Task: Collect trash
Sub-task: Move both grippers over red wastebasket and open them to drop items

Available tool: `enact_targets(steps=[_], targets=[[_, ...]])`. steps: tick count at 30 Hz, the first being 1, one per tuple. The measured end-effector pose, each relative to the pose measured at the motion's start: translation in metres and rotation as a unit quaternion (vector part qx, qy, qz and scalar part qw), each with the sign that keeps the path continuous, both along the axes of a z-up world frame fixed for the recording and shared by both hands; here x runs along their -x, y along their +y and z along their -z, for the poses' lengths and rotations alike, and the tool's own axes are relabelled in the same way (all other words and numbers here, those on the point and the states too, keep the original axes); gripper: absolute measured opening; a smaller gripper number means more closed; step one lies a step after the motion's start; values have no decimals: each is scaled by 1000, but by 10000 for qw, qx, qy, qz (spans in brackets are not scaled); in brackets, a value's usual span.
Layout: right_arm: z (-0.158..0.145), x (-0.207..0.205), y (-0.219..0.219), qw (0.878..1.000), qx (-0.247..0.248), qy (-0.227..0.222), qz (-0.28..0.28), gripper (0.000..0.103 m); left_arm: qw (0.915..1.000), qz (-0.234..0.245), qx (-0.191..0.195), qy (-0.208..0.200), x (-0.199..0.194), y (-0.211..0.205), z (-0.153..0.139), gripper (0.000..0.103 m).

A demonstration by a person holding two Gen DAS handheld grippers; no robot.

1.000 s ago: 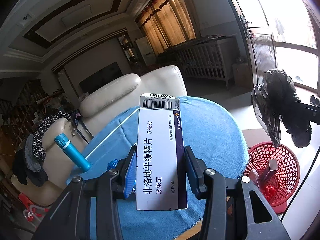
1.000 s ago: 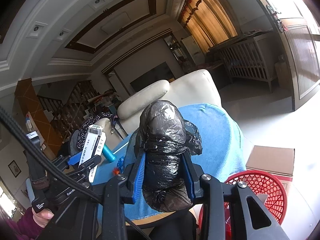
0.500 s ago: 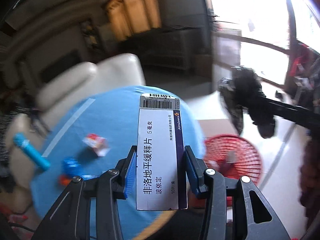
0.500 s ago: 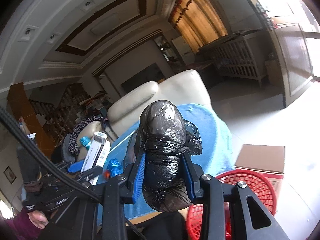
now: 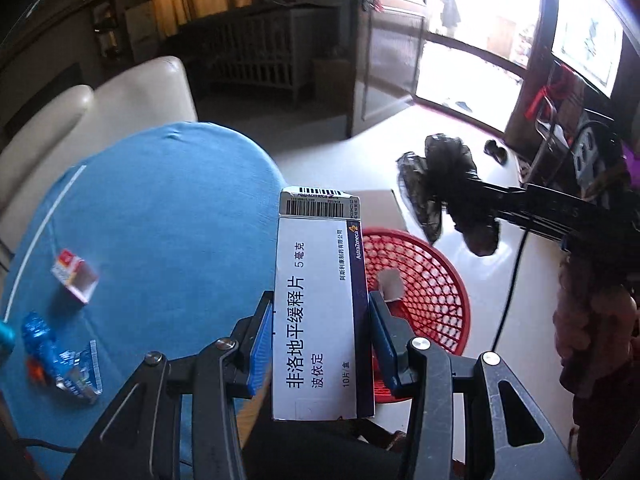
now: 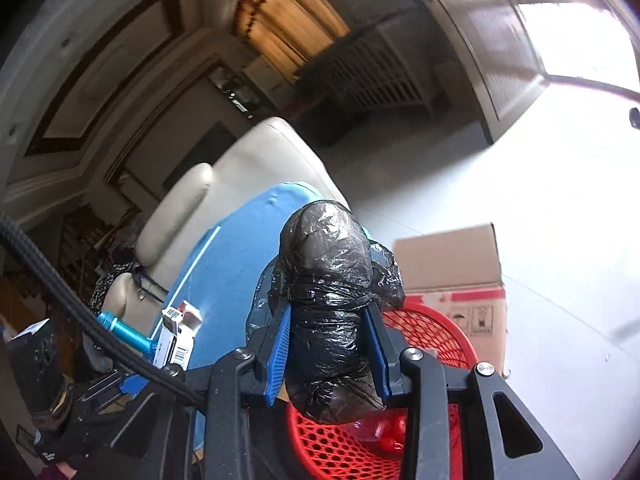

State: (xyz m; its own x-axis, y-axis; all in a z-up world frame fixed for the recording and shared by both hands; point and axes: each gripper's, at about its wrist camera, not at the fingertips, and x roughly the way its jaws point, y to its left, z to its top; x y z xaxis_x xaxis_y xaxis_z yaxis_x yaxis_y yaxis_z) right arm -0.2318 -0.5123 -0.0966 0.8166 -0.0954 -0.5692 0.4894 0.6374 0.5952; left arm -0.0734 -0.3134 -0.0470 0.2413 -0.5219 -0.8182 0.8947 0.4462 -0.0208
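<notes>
Both grippers grip trash: left gripper (image 5: 320, 340) clamps a medicine box (image 5: 320, 304), right gripper (image 6: 330, 354) a black bag (image 6: 330, 308); red basket (image 5: 424, 280) at four o'clock.

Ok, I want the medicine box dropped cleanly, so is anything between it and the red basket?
Nothing visible blocks it. The medicine box, clamped in the left gripper, hangs beside the blue-covered table's edge, with the red basket open just behind and below it; only small scraps lie inside.
</notes>
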Motion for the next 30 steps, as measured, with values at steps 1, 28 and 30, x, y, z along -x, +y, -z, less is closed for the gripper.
enact_targets(steps=[1, 28, 30], targets=[[3, 1, -2, 10000, -33, 20, 0, 38, 9999, 85, -58, 50, 2, -6, 5, 47], [42, -13, -8, 9926, -972, 706, -171, 61, 9989, 402, 53, 227, -44, 27, 7, 62], [25, -21, 0, 9950, -762, 630, -172, 61, 9998, 130, 121, 34, -55, 49, 2, 62]])
